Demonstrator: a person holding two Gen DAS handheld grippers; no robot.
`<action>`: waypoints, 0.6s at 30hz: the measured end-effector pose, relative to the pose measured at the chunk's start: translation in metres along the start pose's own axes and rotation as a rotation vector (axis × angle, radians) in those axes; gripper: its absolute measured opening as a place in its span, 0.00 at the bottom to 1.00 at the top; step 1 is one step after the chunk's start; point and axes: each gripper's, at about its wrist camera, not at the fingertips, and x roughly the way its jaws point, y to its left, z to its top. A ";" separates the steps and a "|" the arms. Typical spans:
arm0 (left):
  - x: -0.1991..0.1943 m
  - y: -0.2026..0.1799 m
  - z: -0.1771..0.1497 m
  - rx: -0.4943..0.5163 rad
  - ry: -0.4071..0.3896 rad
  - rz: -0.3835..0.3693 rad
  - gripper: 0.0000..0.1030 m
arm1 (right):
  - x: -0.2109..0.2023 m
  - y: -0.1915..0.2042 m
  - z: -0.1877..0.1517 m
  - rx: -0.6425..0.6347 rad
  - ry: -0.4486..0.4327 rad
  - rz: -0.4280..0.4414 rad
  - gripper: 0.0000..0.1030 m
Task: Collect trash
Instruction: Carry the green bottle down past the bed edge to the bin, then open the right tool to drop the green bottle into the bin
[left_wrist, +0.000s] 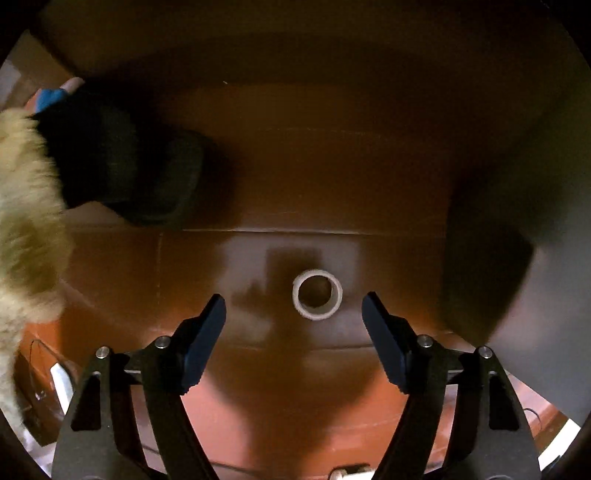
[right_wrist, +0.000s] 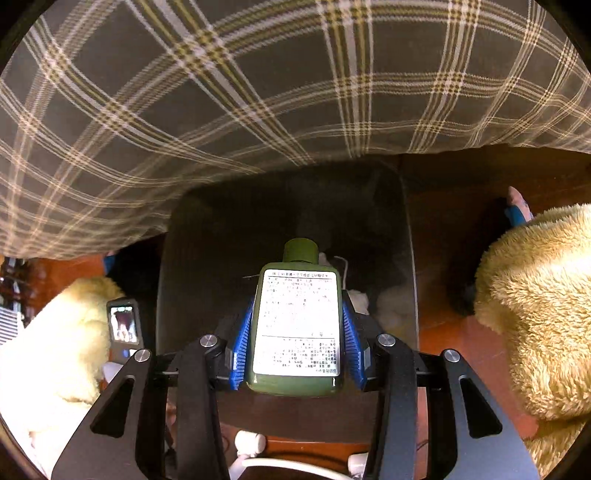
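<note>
My right gripper (right_wrist: 297, 295) is shut on a green bottle (right_wrist: 297, 321) with a white printed label and a green cap. It holds the bottle over the open mouth of a dark bin (right_wrist: 288, 221) that has some pale scraps inside. My left gripper (left_wrist: 293, 314) is open and empty above the brown wooden floor (left_wrist: 332, 166). A small white tape roll (left_wrist: 317, 294) lies on the floor just ahead, between the fingertips and slightly right of centre. The dark bin (left_wrist: 122, 166) shows at the upper left of the left wrist view.
A plaid blanket (right_wrist: 258, 92) hangs over the far side above the bin. Cream fleece sleeves (right_wrist: 543, 314) flank the bin on both sides and show at the left of the left wrist view (left_wrist: 26, 221). A grey surface (left_wrist: 535, 258) stands at right.
</note>
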 end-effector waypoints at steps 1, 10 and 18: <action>0.005 -0.002 -0.001 0.009 0.010 0.001 0.69 | 0.001 -0.002 0.001 0.000 0.001 -0.006 0.42; 0.036 -0.009 -0.005 0.033 0.032 0.010 0.61 | 0.004 0.005 0.005 -0.045 -0.008 -0.060 0.44; 0.030 -0.008 -0.002 0.033 0.037 0.000 0.30 | 0.002 0.002 0.006 -0.038 -0.031 -0.081 0.64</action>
